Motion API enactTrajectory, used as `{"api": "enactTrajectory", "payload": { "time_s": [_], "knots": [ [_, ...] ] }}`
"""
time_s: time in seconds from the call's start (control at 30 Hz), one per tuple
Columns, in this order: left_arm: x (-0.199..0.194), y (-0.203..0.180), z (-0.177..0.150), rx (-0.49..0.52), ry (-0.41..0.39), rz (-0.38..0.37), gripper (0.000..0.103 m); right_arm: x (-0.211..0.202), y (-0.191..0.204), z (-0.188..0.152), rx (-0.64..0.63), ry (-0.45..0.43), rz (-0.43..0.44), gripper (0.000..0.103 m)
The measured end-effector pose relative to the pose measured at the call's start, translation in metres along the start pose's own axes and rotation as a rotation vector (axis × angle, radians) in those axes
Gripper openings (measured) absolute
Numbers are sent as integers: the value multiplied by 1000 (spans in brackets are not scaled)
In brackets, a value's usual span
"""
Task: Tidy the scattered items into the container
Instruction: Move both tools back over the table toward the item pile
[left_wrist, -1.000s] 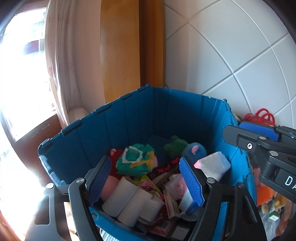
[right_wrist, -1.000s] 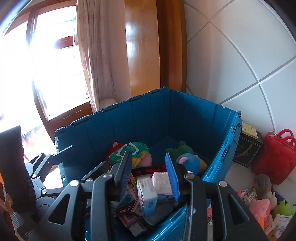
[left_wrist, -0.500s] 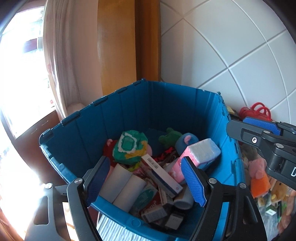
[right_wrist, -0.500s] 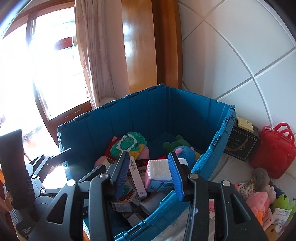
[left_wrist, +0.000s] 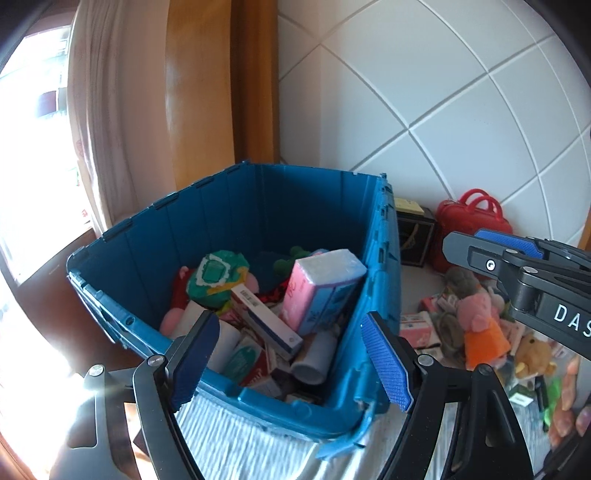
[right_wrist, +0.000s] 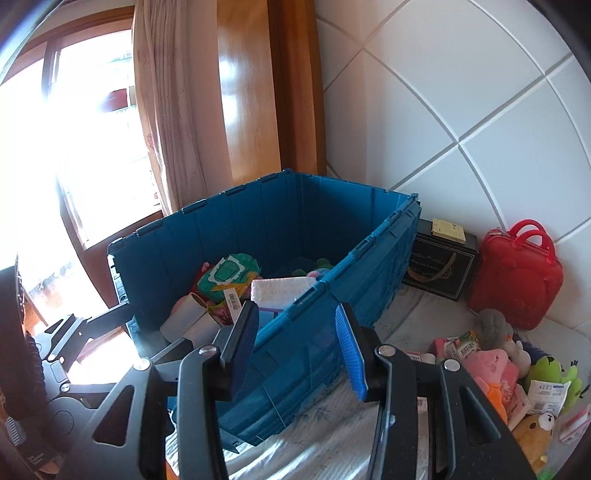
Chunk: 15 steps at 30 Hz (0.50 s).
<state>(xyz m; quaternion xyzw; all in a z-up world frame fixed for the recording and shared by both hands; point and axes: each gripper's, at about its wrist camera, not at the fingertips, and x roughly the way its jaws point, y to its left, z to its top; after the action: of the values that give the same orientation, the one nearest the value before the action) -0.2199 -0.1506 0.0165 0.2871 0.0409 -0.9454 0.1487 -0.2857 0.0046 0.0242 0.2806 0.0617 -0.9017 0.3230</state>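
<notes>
Two tongs hang over a blue crate (left_wrist: 236, 218) that fills the left and middle of both views. At lower left of the left wrist view, the left tongs (left_wrist: 291, 360) gape wide with nothing between the blue pads, held above the crate's near rim, likely so the drop zone stays in sight. Inside the crate lie white paper rolls (left_wrist: 225, 336), a green wipes pack (left_wrist: 218, 273), a long white carton (left_wrist: 266, 321) with a barcode on its end, and a pink-and-blue tissue pack (left_wrist: 321, 291) leaning against the right wall, propped there by the heap beneath it; its print is too small to read. Right of the crate, a black box (right_wrist: 439, 266) and a red case (right_wrist: 517, 280) stand against the tiled wall. At lower right, scattered plush toys and packets (right_wrist: 509, 369) lie on the bedding outside the crate. The right tongs (right_wrist: 299, 347) are open and empty too; in the left view their body reads "DAS", cut off by the frame.
</notes>
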Motion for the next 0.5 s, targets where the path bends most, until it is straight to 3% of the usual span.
{"api": "enactTrajectory", "payload": {
  "time_s": [0.27,0.5],
  "knots": [
    [-19,-60,-15,84,-6,-91,80,-31,-50,-41,77,27,-68,43],
    [-5,-121,-37,164,53,-202,80,-50,-103,-88,177,77,-159,43]
  ]
}}
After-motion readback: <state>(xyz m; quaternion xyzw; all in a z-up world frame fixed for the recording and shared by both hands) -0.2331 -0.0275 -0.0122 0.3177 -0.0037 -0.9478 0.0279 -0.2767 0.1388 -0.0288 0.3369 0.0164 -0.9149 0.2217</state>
